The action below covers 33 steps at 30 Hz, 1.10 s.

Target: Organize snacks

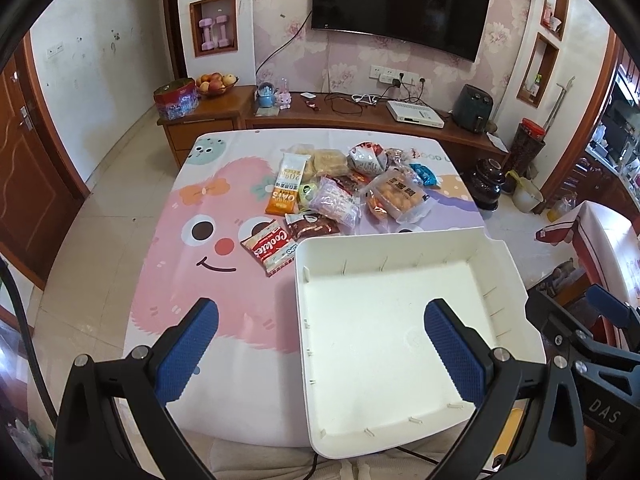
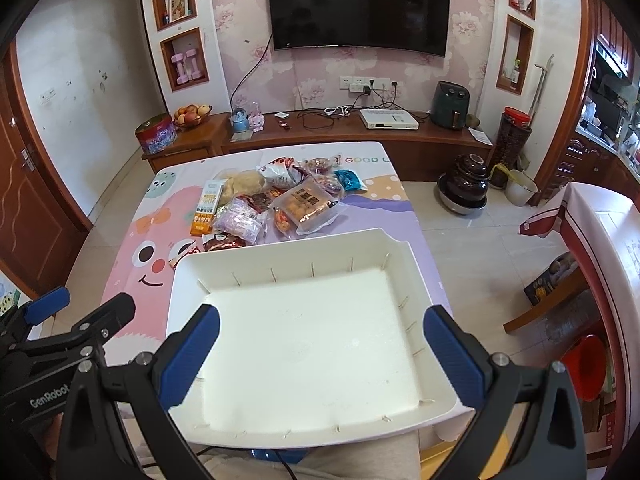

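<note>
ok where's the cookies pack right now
In the left wrist view the cookies pack lies on the tablecloth, touching the white tray's far-left corner, beside a brown packet.

You're facing a floral pink wall with a dark TV (image 2: 356,6) mounted on it. Below runs a long wooden cabinet (image 2: 400,136) carrying a fruit bowl (image 2: 191,115), a red tin (image 2: 156,135), a white box (image 2: 389,119), and a dark air fryer (image 2: 450,105). Wall niches flank the TV. Brown door (image 1: 28,184) on your left. Pale tiled floor (image 2: 472,248), even daylight.
</note>
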Motion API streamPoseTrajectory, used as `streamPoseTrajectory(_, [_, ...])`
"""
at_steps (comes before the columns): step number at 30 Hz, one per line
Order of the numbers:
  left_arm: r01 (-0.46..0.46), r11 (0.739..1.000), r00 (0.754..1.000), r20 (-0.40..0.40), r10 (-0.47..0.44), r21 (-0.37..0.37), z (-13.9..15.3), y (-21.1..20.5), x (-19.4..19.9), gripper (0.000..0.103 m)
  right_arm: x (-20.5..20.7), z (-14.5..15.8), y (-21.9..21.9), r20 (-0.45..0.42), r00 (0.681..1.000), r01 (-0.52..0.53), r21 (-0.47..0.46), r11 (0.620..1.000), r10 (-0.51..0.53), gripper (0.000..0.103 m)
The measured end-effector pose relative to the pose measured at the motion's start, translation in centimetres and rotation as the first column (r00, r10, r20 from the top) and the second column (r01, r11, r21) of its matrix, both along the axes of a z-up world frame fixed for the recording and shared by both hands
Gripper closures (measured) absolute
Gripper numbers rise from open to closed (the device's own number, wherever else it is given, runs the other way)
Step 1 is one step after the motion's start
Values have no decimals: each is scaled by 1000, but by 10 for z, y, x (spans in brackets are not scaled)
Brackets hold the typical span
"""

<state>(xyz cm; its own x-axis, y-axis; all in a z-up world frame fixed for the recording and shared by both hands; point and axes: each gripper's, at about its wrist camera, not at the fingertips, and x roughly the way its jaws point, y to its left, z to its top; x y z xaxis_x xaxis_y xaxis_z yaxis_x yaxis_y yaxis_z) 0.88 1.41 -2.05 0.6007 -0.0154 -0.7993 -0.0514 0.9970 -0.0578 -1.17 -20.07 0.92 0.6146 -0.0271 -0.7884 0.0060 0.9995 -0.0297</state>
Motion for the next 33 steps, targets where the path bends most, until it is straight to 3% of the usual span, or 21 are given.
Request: streamPoseTrajectory(33, [1,1000,1000,1,-1,1,-1,1,-1,1,-1,-4,5,0,1000,-6,2,1000,6,1])
